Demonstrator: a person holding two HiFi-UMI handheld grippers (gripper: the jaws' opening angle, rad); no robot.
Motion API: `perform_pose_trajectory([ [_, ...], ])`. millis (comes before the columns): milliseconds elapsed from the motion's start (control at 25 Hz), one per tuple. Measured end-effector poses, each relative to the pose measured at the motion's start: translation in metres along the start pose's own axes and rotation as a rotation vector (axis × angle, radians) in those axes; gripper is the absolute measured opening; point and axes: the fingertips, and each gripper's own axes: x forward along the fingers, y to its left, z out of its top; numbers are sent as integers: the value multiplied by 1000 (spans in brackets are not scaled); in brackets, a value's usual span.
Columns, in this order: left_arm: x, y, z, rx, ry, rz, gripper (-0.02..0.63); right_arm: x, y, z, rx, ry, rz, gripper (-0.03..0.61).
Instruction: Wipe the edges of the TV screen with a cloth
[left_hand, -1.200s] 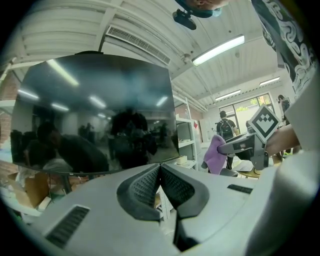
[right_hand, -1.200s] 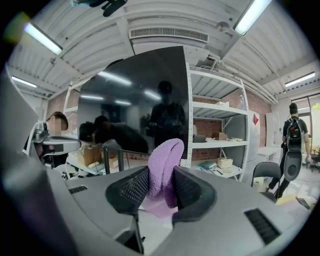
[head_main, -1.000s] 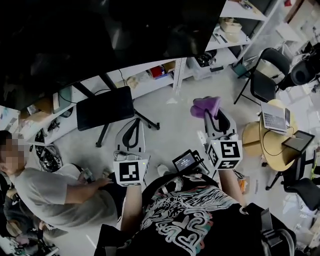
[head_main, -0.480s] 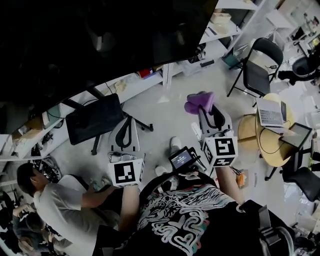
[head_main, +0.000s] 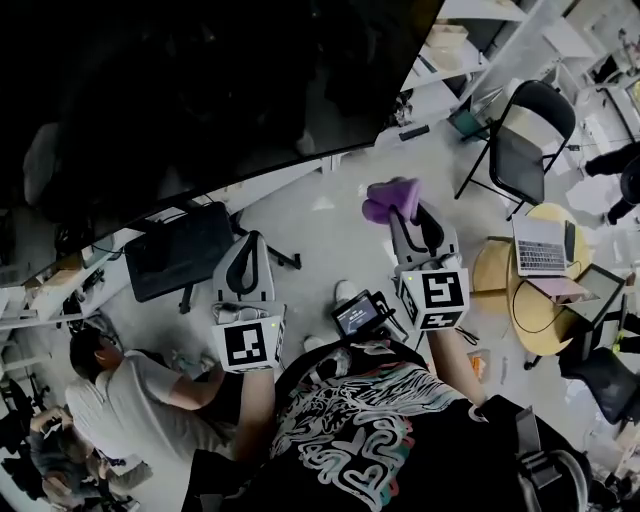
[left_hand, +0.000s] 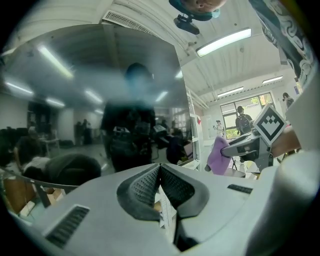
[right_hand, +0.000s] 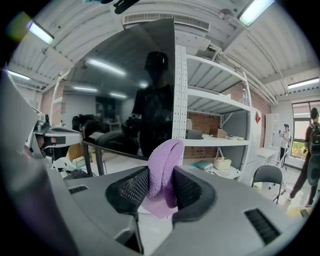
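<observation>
Progress: looks not begun; the cloth (head_main: 393, 197) is clear of the TV screen (head_main: 200, 90) and no edge is touched, so every edge seems left to wipe.
Left tool (head_main: 250, 240): below the TV screen's lower edge, apart from it; clenched with pads meeting and nothing between them.
TV screen: big, dark and glossy, with ceiling lights and the person mirrored in it. Lower edge and right edge show; can't tell dust or smears.
Cloth: purple and fuzzy like terry, folded into a thick wad that sticks out past the jaws. It sits just below the TV screen's lower right corner.
Right tool (head_main: 405, 212): below the TV screen's lower right corner, grasping the cloth, pointed toward the screen's right edge.
</observation>
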Motion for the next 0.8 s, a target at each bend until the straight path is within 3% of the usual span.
perform_pose_trajectory([
  [360,35,-8,1,-21,2,81,18,34,-25,-5,-14,2,70,155],
  [800,62,-27,-10,-46,56,56,18,55,-33,-4,-39,0,110,155],
])
